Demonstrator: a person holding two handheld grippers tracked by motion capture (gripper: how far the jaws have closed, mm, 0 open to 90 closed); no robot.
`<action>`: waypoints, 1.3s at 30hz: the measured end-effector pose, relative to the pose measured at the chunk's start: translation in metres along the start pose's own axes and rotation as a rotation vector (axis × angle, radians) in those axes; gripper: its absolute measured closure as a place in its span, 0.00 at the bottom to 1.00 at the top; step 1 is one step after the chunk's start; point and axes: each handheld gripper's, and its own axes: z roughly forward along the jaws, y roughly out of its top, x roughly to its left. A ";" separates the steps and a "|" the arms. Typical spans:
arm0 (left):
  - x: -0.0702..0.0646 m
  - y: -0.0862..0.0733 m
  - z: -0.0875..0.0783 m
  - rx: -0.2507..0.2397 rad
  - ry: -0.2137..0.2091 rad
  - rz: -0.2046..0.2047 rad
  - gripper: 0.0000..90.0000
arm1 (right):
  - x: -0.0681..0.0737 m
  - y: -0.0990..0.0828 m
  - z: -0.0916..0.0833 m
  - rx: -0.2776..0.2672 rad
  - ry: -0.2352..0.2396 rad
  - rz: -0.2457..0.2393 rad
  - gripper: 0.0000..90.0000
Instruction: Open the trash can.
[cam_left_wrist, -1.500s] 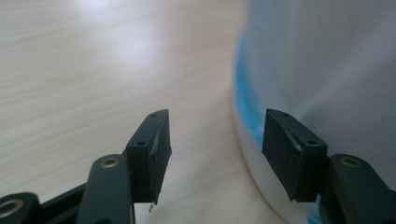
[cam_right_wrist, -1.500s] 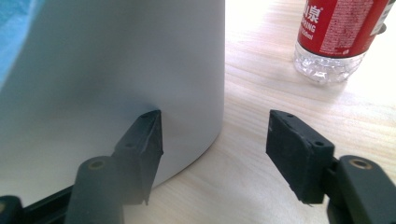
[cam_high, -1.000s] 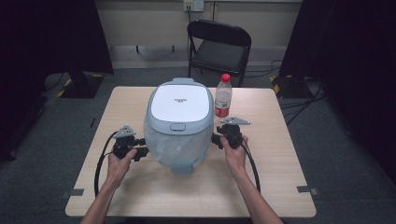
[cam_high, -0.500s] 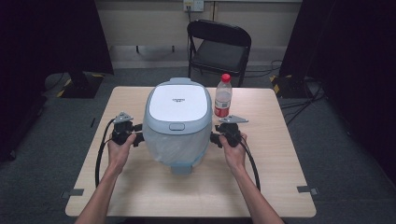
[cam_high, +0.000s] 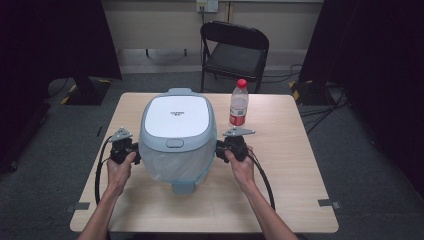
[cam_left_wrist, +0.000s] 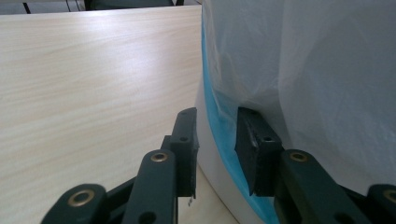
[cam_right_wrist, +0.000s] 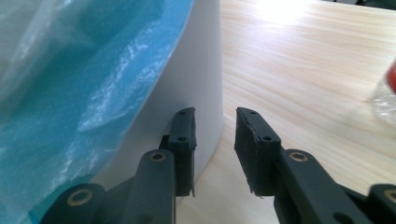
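The worktop (cam_high: 300, 200) carries the bagged cooker (cam_high: 175, 117) at its centre, seemingly not yet lifted. The left claw (cam_high: 135, 151) at nine o'clock and the right claw (cam_high: 220, 148) at three both stand apart. They have just been narrowing and clamp nothing so far.

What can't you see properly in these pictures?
- Bottle label: too small to read in the high view; in the right claw view the frame edge cuts it off.
- Bin inside: hidden by its shut lid.
- Left claw grip: a gap shows between its pads, so whether they pinch the plastic bag is unclear.
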 end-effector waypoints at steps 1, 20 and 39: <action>-0.001 -0.002 -0.003 -0.003 0.001 0.001 0.77 | 0.000 0.000 0.000 0.000 0.000 0.000 0.76; -0.015 -0.021 -0.036 0.007 -0.022 0.017 0.80 | 0.031 -0.010 -0.019 0.057 0.042 -0.047 0.69; 0.011 -0.042 -0.037 0.093 0.086 -0.058 0.42 | 0.002 -0.012 -0.035 0.035 0.057 0.039 0.34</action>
